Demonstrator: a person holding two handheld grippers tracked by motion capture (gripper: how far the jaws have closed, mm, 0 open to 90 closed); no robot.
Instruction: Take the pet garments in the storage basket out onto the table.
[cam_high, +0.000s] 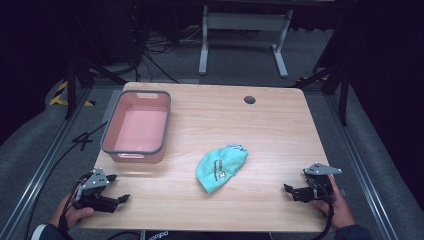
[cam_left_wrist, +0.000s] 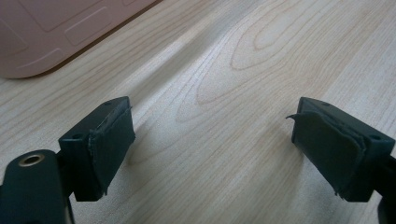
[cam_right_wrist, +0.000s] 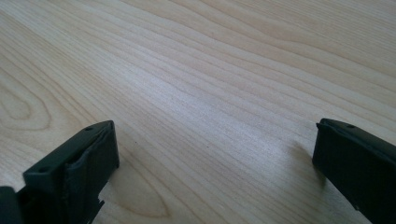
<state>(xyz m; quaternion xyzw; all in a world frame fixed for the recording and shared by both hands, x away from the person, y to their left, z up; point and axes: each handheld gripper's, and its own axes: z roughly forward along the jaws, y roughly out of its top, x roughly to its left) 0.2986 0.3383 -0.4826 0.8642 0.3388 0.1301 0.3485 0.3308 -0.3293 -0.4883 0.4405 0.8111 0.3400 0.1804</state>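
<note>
Teal cloth (cam_high: 222, 168) crumpled mid-table, just right of pink bin (cam_high: 136, 127), touching nothing. Left gripper (cam_high: 118, 188) near-left of cloth, right gripper (cam_high: 289, 190) near-right; both jaws wide, empty. Likely pre-grasp step; next: reach in, pinch cloth.

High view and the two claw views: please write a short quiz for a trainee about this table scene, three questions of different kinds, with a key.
1. True or false: the teal cloth lies inside the pink bin.
2. Which claw is nearer to the pink bin? A) left claw B) right claw C) both equally
3. Fill in: the jaws of both claws stand ____, with bare wooden table between them.

Key:
1. False. The cloth lies crumpled on the table, apart from the bin.
2. A. The bin's corner also shows in the left claw view.
3. Open. Nothing is held in either claw.
</note>
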